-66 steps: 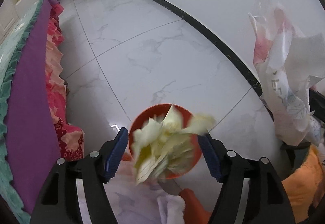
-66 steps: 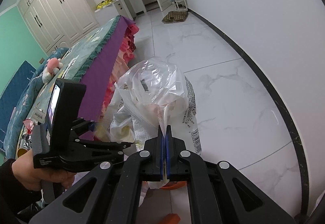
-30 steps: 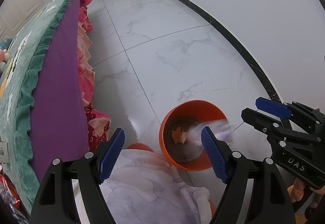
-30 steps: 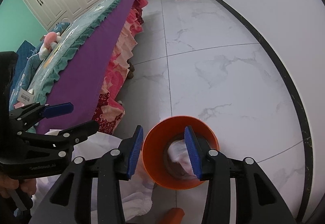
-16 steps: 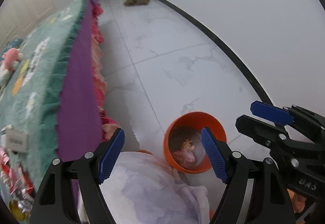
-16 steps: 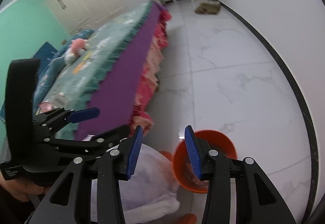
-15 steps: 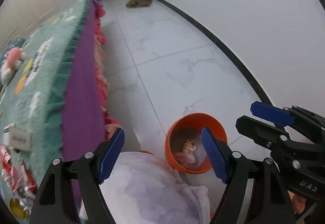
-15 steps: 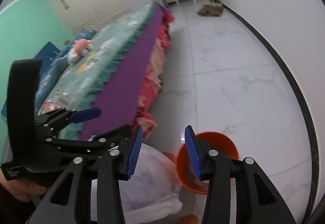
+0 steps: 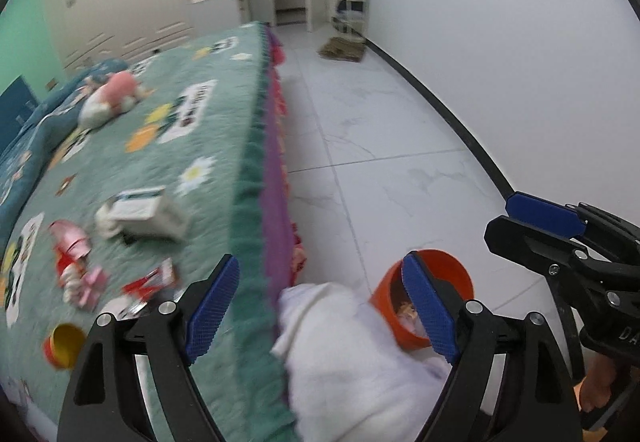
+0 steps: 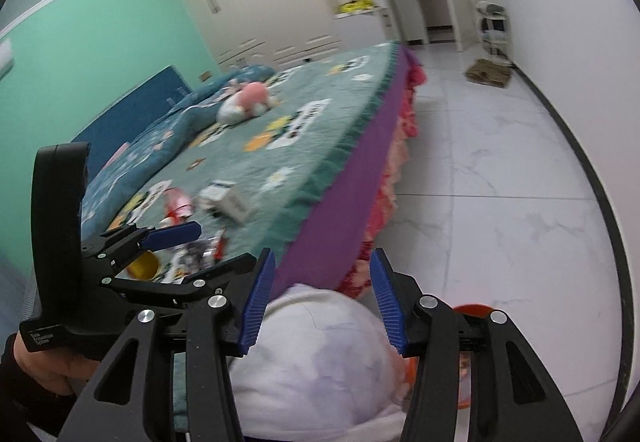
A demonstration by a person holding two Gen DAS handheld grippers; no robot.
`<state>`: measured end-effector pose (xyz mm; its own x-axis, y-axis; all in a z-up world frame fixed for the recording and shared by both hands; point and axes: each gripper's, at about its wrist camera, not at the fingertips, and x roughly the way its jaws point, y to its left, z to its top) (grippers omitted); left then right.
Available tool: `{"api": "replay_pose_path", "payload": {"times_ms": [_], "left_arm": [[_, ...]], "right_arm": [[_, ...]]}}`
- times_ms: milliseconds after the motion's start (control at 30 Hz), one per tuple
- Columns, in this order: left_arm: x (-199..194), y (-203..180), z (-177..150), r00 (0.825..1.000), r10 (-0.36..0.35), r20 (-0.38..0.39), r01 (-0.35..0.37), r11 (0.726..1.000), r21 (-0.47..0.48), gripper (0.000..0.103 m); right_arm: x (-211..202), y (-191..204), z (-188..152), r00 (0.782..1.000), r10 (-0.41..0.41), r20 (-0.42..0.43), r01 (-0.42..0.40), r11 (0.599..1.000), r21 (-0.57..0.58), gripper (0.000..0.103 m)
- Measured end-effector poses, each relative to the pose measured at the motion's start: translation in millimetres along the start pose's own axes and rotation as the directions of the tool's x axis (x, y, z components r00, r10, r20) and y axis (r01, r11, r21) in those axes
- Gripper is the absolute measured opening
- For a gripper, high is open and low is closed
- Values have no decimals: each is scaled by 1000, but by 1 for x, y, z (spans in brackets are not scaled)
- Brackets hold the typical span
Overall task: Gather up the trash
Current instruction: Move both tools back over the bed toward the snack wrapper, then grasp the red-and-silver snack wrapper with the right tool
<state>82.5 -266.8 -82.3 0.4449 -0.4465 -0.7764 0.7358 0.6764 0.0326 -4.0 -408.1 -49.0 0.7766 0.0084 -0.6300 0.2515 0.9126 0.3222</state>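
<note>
We see both tools gaping wide, empty: left tool (image 9: 320, 302), right tool (image 10: 320, 302). Orange bin (image 9: 440, 278) sits on the floor beside the bed (image 9: 208, 145). Blurry wrappers (image 9: 80, 270), possibly packets, lie on the bed near a white box (image 9: 144, 209).

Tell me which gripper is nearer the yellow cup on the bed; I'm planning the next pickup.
Left. The left gripper hangs open above the bed's edge, close by the yellow cup. The right gripper, also open, is out over the floor above the bin.
</note>
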Motion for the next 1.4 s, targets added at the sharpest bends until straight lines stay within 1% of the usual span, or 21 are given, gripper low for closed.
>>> {"api": "replay_pose_path", "payload": {"times_ms": [167,267,433,533,667,733,867,1100,1133,1167,1200,1400], "left_arm": [[-26,35,-24,998,59,18,-58,996,-69,83],[-38,57,-38,996,89,19,-86,988,-128,83],[-55,91,-61,990,142,9,-137,968,-212,83],[-62,109,-75,987,159,1,-154,955,-253,83],[-64,131,-89,984,176,-17,-173,938,-299,84],[-63,140,-94,984,178,-31,-179,931,-319,84],[-56,153,-98,984,171,-52,-178,925,-336,84],[-35,174,-100,984,148,-97,-173,919,-354,84],[-31,177,-100,984,144,-105,-172,918,-358,84],[-27,179,-99,984,138,-112,-170,917,-361,84],[-23,181,-100,984,133,-121,-169,916,-363,84],[2,190,-100,979,109,-171,-166,916,-366,84]], "right_arm": [[11,46,-2,998,65,-22,-67,995,-69,50],[19,75,-4,994,103,-42,-107,987,-118,50],[39,123,-8,983,162,-91,-176,966,-187,50],[54,150,-11,974,191,-124,-216,950,-227,50],[73,176,-14,964,207,-165,-245,934,-262,50],[80,184,-16,961,210,-181,-254,929,-268,50],[99,196,-15,955,204,-214,-260,926,-275,50],[131,193,-12,952,170,-253,-237,935,-263,50],[137,192,-11,952,163,-260,-232,937,-262,52],[143,190,-11,952,156,-264,-226,938,-261,59],[147,189,-10,953,151,-264,-221,939,-262,61],[181,183,-6,947,120,-297,-202,943,-264,62]]}}
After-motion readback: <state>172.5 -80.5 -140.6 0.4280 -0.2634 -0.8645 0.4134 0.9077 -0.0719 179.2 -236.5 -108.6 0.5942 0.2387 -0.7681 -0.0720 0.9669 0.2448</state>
